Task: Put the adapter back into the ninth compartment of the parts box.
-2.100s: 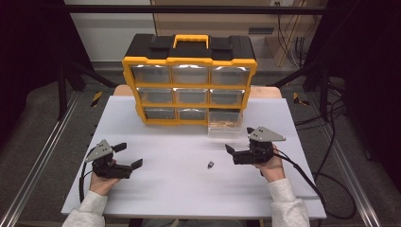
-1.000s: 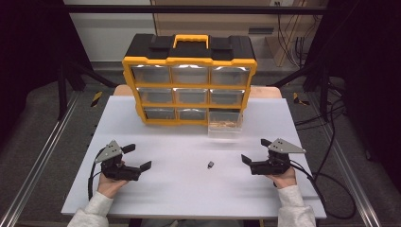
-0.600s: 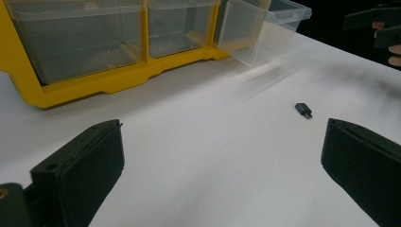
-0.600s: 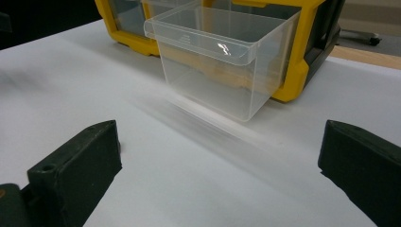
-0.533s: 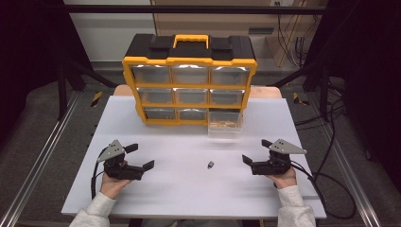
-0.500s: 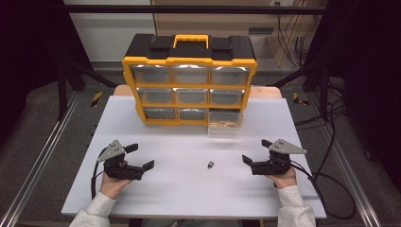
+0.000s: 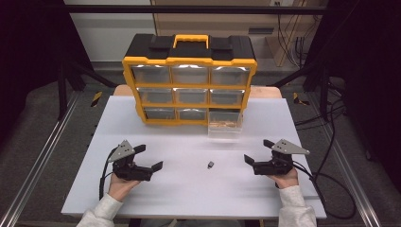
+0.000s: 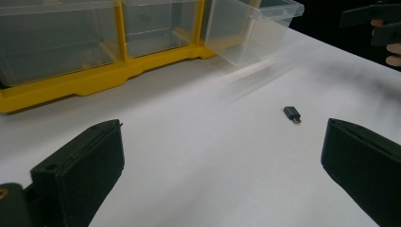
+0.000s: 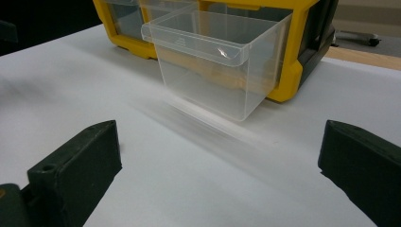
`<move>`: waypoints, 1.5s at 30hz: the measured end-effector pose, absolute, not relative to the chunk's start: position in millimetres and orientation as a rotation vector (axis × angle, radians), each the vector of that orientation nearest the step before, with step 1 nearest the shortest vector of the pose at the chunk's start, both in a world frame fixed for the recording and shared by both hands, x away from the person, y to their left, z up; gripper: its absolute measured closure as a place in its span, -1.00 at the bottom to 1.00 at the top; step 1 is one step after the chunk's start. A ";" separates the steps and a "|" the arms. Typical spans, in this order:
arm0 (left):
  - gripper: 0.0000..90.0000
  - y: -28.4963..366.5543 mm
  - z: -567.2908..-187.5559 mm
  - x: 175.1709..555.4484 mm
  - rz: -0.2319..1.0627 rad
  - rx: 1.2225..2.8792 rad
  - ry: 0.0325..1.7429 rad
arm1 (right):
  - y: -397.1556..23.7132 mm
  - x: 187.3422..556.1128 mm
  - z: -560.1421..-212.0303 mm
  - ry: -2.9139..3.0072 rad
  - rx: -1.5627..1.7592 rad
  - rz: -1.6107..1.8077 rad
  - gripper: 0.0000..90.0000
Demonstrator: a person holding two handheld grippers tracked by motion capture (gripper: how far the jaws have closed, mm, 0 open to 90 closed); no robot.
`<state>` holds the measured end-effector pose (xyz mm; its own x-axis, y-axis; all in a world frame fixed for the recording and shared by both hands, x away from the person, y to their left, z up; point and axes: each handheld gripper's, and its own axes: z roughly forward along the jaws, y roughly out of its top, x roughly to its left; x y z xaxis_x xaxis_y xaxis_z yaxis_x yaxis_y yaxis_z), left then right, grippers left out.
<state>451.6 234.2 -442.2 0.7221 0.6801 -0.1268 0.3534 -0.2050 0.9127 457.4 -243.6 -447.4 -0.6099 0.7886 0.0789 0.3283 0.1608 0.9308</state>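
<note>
With the bottom-right drawer [image 7: 225,126] already pulled out of the yellow organizer [image 7: 189,80], the small black adapter [image 7: 210,165] lies untouched on the desk [image 7: 189,198] between left tool [image 7: 152,159] and right tool [image 7: 257,152], both released, pickup and drop-in left.

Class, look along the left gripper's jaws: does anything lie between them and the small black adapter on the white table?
Nothing visible does. Bare white table separates the open left gripper from the small black adapter.

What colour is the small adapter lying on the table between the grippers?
Black small adapter with a gold tip, clearest in the left gripper view.
</note>
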 end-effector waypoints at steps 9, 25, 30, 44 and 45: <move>-1.00 221.8 -438.9 451.5 0.353 1.818 0.802 | -243.8 456.8 -447.4 2.024 1.048 1.430 -0.99; -1.00 194.0 -428.2 454.7 0.330 1.834 0.772 | -243.3 455.4 -447.6 2.034 1.041 1.427 -0.99; -1.00 178.2 -426.4 457.2 0.313 1.849 0.751 | -244.2 454.8 -447.1 2.029 1.045 1.433 -0.99; -1.00 133.1 -431.6 469.6 0.267 1.882 0.734 | -246.5 454.4 -446.4 2.022 1.049 1.447 -0.99; -1.00 130.9 -431.7 470.4 0.269 1.886 0.734 | -246.6 454.4 -446.5 2.024 1.050 1.447 -0.99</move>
<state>470.4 130.9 -431.7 0.7869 0.6001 -0.1439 0.3655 -0.2653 0.8922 454.4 -246.6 -446.5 -0.6165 0.7836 0.0766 0.3257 0.1653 0.9309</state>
